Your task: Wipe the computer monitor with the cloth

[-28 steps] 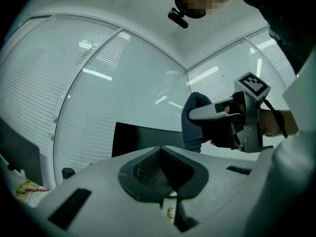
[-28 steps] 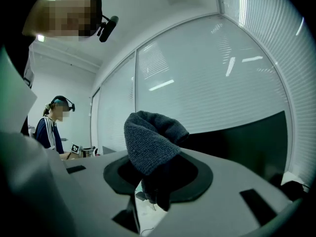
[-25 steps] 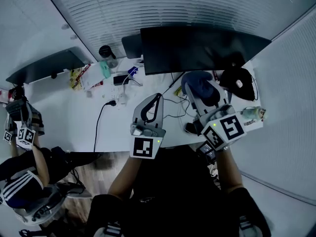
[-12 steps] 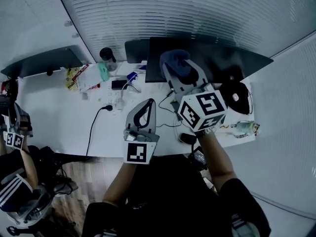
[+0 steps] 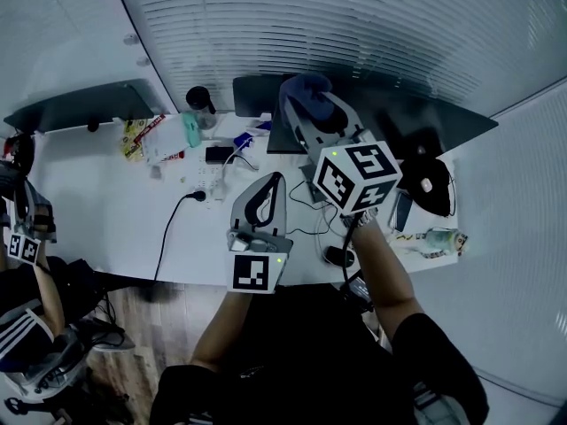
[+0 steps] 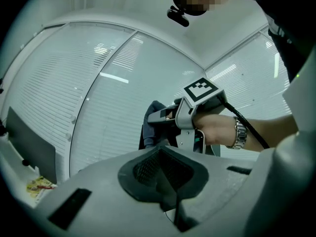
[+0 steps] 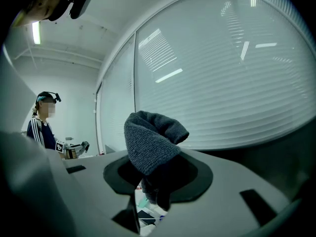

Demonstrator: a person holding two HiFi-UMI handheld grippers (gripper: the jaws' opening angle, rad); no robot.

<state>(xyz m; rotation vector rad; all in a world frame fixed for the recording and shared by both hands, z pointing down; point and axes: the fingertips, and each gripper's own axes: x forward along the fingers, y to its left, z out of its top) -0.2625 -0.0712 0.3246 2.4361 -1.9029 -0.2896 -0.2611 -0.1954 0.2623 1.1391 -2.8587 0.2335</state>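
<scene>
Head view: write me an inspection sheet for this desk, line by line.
Surface: white desk, mostly bare at the left.
Job's things: dark monitor at the back; grey-blue cloth raised at its left part.
Clutter: tumbler, snack packet, bottle lying at the right.
Grippers: left tool jaws together, empty; right tool clamped on the cloth.
Cables: black cable runs off the front edge.
Surroundings: blinds behind; second person at the left.
</scene>
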